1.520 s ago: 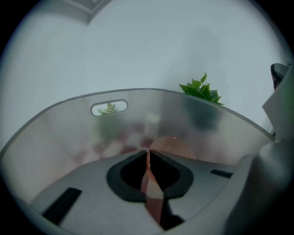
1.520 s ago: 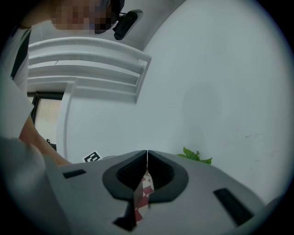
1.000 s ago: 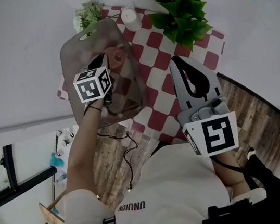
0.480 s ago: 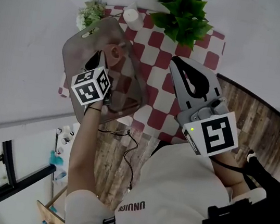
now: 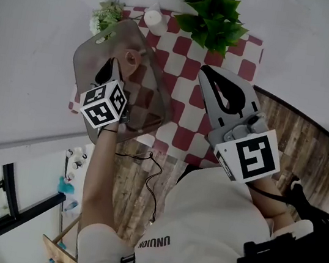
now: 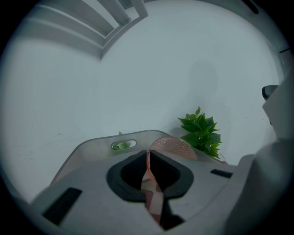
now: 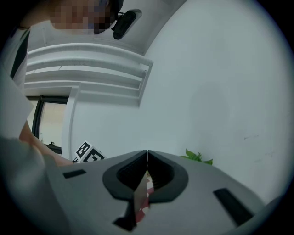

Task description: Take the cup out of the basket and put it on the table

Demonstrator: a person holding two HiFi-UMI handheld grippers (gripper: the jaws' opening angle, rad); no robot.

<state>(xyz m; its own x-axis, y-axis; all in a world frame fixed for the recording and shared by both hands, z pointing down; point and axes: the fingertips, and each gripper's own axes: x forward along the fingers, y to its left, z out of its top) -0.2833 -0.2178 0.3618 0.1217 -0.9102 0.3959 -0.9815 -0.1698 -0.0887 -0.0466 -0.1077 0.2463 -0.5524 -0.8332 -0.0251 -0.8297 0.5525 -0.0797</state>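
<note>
A translucent grey basket (image 5: 150, 104) stands on the red-and-white checked cloth (image 5: 184, 122). My left gripper (image 5: 116, 66) reaches over it and is shut on the thin rim of a pink cup (image 5: 131, 59), which it holds above the basket's far end. In the left gripper view the cup's (image 6: 173, 147) wall is pinched between the jaws of the left gripper (image 6: 148, 155), with the basket's rim (image 6: 92, 149) and handle slot behind. My right gripper (image 5: 213, 80) hovers over the cloth to the right of the basket. The right gripper (image 7: 147, 155) is shut on nothing.
A leafy green plant (image 5: 214, 15), a white candle (image 5: 154, 20) and a small pale-flowered plant (image 5: 107, 14) stand along the cloth's far edge. A black cable (image 5: 153, 172) hangs off the near edge over the wooden floor. A white wall lies behind.
The left gripper has shifted up and to the left in the head view, carrying the pink cup toward the basket's far end. The right gripper has stayed put.
</note>
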